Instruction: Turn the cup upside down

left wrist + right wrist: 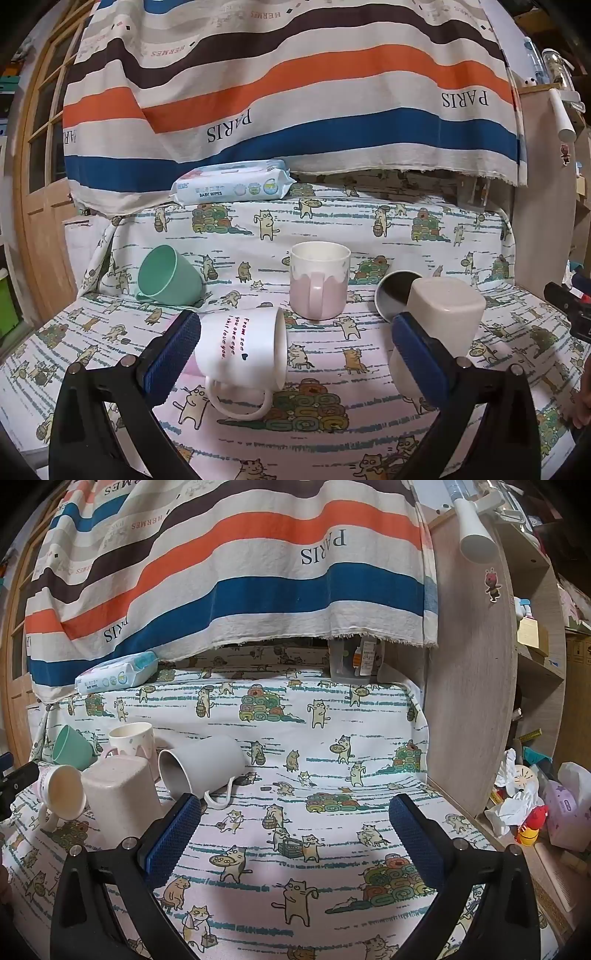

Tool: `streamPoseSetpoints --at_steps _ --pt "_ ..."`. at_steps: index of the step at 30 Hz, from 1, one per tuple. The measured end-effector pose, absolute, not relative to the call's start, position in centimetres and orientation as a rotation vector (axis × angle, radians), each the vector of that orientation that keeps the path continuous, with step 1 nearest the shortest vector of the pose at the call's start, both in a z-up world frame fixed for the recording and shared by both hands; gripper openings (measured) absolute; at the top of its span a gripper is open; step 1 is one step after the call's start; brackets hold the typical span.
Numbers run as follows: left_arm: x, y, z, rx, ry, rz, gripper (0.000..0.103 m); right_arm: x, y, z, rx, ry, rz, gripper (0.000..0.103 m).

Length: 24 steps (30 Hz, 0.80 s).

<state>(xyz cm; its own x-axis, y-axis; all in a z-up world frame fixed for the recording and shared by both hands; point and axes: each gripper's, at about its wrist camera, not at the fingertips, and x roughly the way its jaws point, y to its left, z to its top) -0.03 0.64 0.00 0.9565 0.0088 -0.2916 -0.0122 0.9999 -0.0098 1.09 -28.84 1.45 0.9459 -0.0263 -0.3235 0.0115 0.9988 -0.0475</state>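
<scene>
Several cups sit on the cat-print cloth (314, 413). A white mug with writing (243, 347) lies on its side, mouth to the right, handle toward me, between my left gripper's (295, 325) open fingers, close to the left finger (173, 354). A beige square cup (443, 317) stands upside down by the right finger. A pink-and-white mug (319, 284) stands upright behind. A green cup (170, 277) and a grey mug (391, 295) lie on their sides. My right gripper (295, 805) is open and empty, right of the cups; the grey mug (203, 764) lies ahead of its left finger.
A pack of baby wipes (236, 184) lies at the back under a hanging striped cloth (295, 92). A wooden shelf panel (469, 701) stands at the right, with clutter (535, 812) beside it. A wooden door (40, 184) is at the left.
</scene>
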Motion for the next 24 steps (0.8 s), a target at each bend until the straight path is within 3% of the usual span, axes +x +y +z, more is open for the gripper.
streamPoseSetpoints --at_steps 24 --pt "0.02 0.35 -0.06 -0.004 0.301 0.006 0.103 1.06 -28.87 1.41 -0.045 0.330 -0.020 0.103"
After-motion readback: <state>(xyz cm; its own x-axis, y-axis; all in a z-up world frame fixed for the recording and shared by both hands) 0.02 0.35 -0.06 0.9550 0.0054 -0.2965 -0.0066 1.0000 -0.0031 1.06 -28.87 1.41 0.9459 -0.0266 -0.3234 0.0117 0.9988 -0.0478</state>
